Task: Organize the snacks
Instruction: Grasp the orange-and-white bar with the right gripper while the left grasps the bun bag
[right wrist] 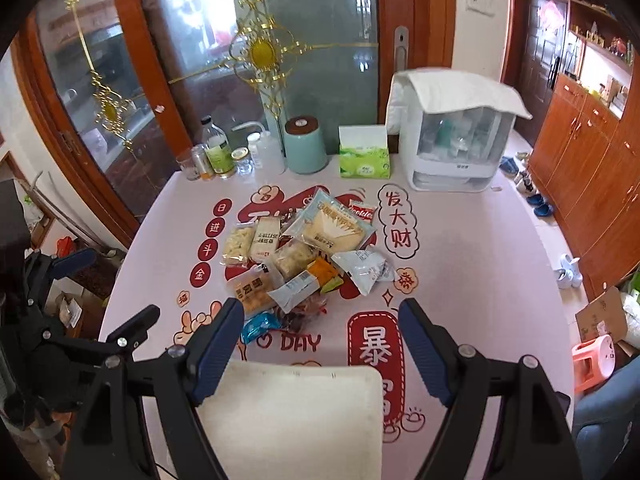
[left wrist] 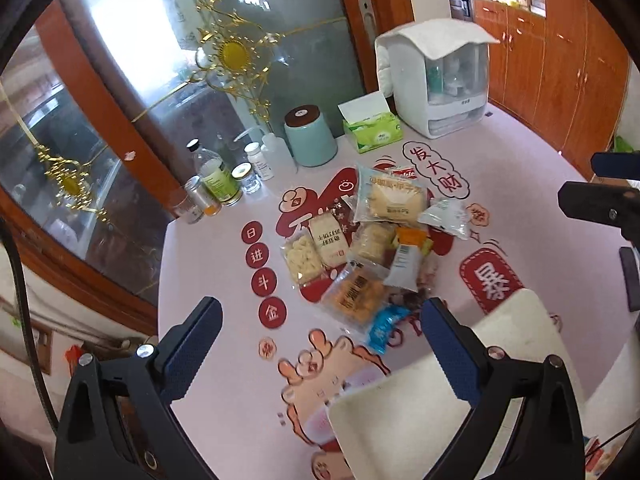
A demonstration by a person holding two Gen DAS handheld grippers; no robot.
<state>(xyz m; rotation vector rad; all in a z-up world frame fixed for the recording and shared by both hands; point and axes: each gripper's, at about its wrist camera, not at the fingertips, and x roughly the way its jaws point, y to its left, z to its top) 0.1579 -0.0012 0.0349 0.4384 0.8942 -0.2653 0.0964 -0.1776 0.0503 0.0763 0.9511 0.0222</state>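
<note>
On the pink table (right wrist: 480, 240), crinkled snack packets (right wrist: 300, 256) lie heaped; both grippers (left wrist: 320, 344) (right wrist: 320, 340) gape, empty.

Tablecloth (right wrist: 460, 248) reads "DAY", 发大财, 日进斗金, 暴; red packet (right wrist: 362, 211) "Tootsie"

Frosted glass door (right wrist: 312, 52) with gold ornament, wooden cabinets (right wrist: 592, 184) at right, pale tiled floor (right wrist: 556, 240), bright daylight

Black tool (right wrist: 320, 350), blue ribbed pads (right wrist: 218, 350)
</note>
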